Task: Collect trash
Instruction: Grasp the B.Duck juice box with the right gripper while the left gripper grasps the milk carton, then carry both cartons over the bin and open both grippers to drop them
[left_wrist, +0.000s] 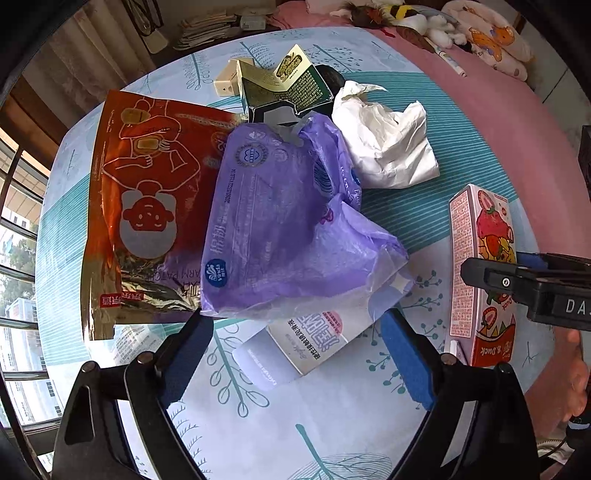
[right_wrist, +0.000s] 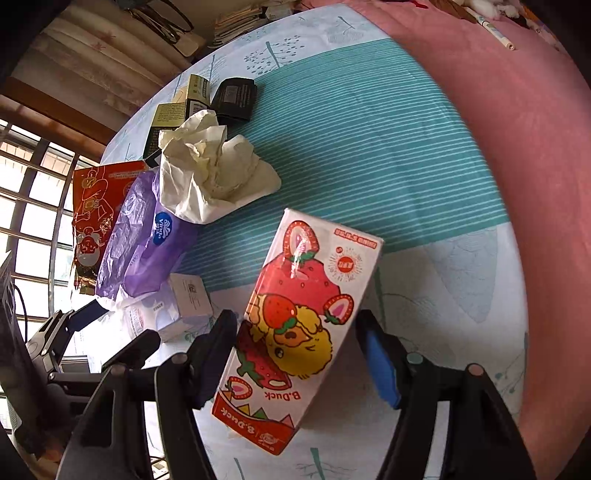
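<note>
Underneath, a teal-striped cloth (right_wrist: 369, 147) on a pink bedsheet (right_wrist: 535, 184), window bars (right_wrist: 33, 206) beside.

Under everything spreads a cloth (left_wrist: 369, 424) printed with teal leaf sprigs, and a broad teal band with thin white stripes (right_wrist: 369, 147) runs across it. Beside that, a plain pink sheet (left_wrist: 517, 147) fills the right side. Up at the far edge sits a heap of soft toys (left_wrist: 424, 22), one striped yellow and black, next to a cream blanket with an orange bear print (left_wrist: 495, 40). A pen (left_wrist: 452, 62) lies on the pink. Stacked papers (left_wrist: 207, 29) rest at the back. A barred window (right_wrist: 33, 206) glows at left.
</note>
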